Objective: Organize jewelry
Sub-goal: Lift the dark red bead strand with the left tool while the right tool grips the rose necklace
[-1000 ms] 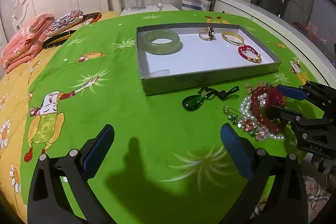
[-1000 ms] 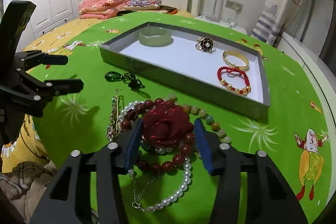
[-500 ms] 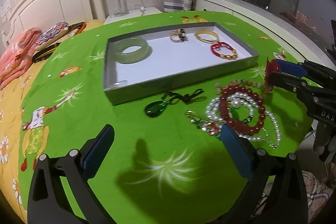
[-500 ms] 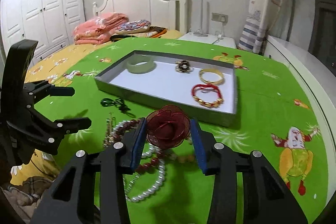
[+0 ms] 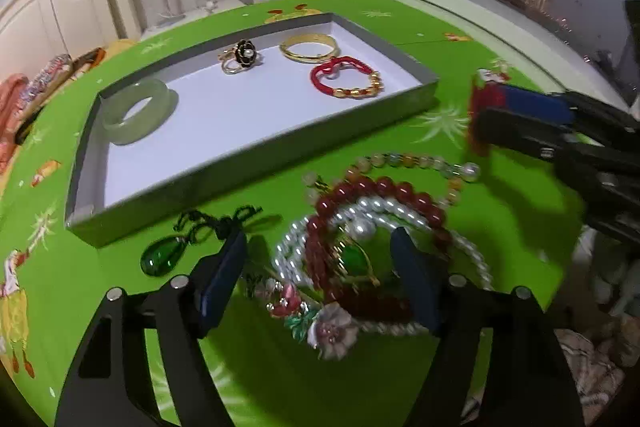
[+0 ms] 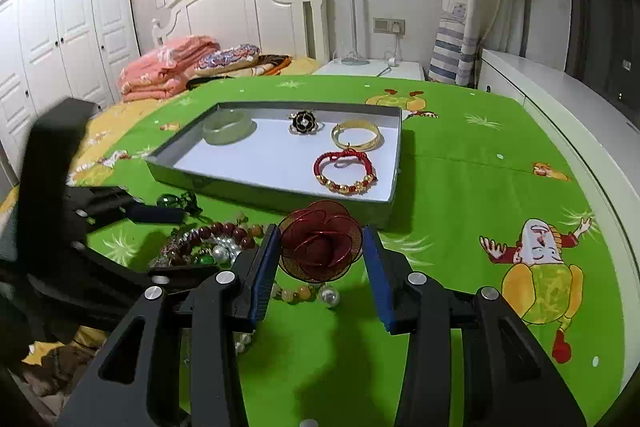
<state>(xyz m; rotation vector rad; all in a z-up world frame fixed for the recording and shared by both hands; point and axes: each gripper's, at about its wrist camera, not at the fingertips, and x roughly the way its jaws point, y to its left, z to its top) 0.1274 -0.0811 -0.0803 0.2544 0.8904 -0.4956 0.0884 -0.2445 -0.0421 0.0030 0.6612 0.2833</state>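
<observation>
A grey tray point(image 5: 248, 163) point(image 6: 276, 193) holds a jade bangle point(image 5: 138, 111), a black flower ring point(image 5: 242, 55), a gold bangle point(image 5: 309, 47) and a red cord bracelet point(image 5: 346, 79). My right gripper point(image 6: 320, 247) is shut on a red metal rose point(image 6: 320, 241), held above the cloth in front of the tray. My left gripper point(image 5: 320, 279) is open, its fingers either side of a pile of red beads point(image 5: 376, 193), pearls point(image 5: 384, 211) and a flower brooch point(image 5: 332, 331). A green pendant point(image 5: 164, 259) lies left of the pile.
The green printed cloth point(image 6: 480, 187) covers the table. A bed with folded blankets point(image 6: 168, 67) stands at the back left. A white counter point(image 6: 560, 91) runs along the right. The right gripper shows at the right in the left wrist view point(image 5: 496, 119).
My right gripper lifted the red rose off the pile and raised it toward the tray. My left gripper moved right and forward over the bead pile and narrowed its opening.
</observation>
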